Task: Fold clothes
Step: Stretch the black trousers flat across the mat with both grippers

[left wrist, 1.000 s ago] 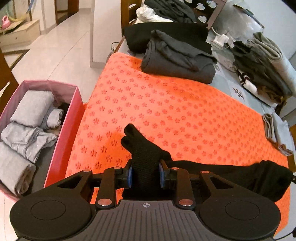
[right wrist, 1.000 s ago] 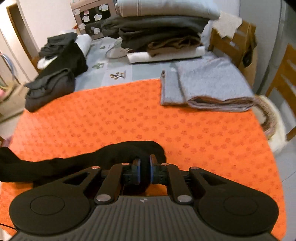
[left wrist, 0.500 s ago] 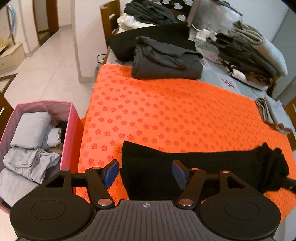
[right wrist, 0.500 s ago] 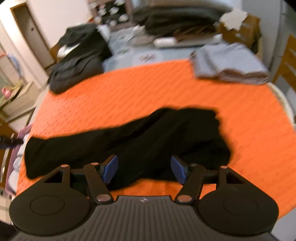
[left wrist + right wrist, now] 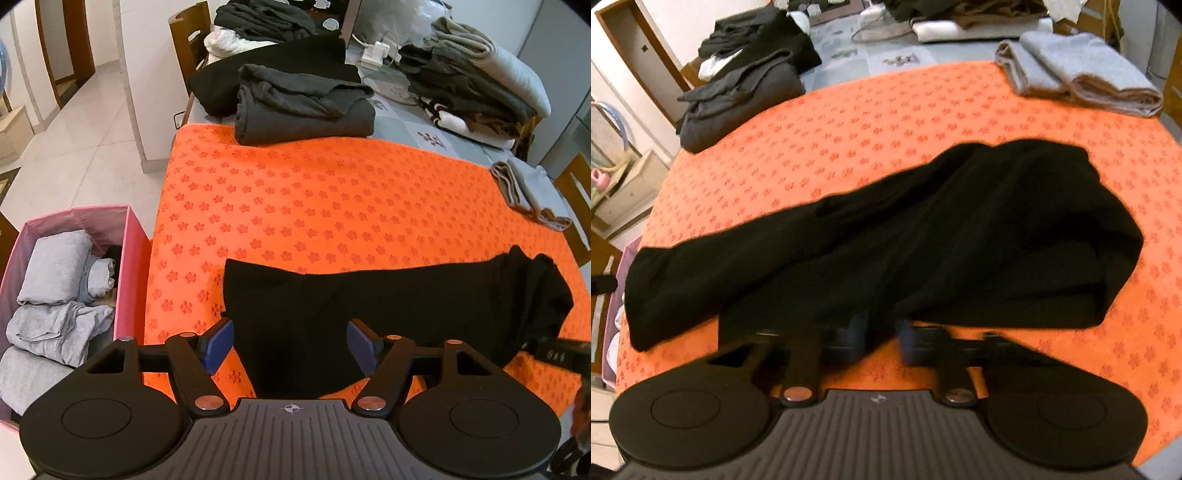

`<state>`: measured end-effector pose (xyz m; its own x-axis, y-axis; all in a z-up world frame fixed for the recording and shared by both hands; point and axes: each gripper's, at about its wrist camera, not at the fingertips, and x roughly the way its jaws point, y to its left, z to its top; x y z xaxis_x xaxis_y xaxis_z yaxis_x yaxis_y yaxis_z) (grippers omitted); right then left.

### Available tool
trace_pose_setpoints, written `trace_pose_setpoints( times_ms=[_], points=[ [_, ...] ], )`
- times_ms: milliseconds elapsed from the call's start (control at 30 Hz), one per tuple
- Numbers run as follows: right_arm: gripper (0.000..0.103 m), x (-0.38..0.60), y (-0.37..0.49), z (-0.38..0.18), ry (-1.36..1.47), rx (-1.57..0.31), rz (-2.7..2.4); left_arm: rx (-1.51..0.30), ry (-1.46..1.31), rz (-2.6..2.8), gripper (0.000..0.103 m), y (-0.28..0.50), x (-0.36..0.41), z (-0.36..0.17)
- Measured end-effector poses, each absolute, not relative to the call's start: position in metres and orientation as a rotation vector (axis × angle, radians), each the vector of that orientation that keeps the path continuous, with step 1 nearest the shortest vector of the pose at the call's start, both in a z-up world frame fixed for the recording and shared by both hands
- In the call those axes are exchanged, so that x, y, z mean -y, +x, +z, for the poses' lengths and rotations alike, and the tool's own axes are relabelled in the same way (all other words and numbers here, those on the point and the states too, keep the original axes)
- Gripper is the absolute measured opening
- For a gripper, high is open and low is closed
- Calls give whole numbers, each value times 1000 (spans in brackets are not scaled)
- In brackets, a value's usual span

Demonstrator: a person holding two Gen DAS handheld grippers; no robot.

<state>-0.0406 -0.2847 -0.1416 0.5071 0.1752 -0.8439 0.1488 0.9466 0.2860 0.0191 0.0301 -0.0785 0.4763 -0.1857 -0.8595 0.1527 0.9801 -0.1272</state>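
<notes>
Black garment (image 5: pixel 388 314) lies as a long band across my orange mat (image 5: pixel 332 206), left gripper (image 5: pixel 291 345) spread wide, right gripper (image 5: pixel 881 341) blurred, state unclear; next, presumably fold ends inward.

No legible word, brand name or number appears in either view. The only sign is a small crosshair emblem, a circle crossed by two lines, moulded at the top centre of the ribbed grey body (image 5: pixel 291 435) of the left gripper (image 5: pixel 291 347); a similar mark on the right gripper (image 5: pixel 881 341) is too blurred to make out. Pale marks on a dark object (image 5: pixel 554 354) at the right edge of the left wrist view may be characters, but they cannot be read.
</notes>
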Motion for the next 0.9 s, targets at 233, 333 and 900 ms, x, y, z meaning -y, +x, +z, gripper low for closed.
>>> trace_pose_setpoints(
  times_ms=[233,333,900],
  points=[
    [8,324,-56,-102,321,-953,17,-1019,-31,-214,70,16,-8,-72],
    [8,357,-64,-80,265,-933,14,-1018,-54,-212,70,16,10,-72],
    [7,618,-76,-23,52,-905,-170,-1003,-130,-228,71,0,163,-77]
  ],
)
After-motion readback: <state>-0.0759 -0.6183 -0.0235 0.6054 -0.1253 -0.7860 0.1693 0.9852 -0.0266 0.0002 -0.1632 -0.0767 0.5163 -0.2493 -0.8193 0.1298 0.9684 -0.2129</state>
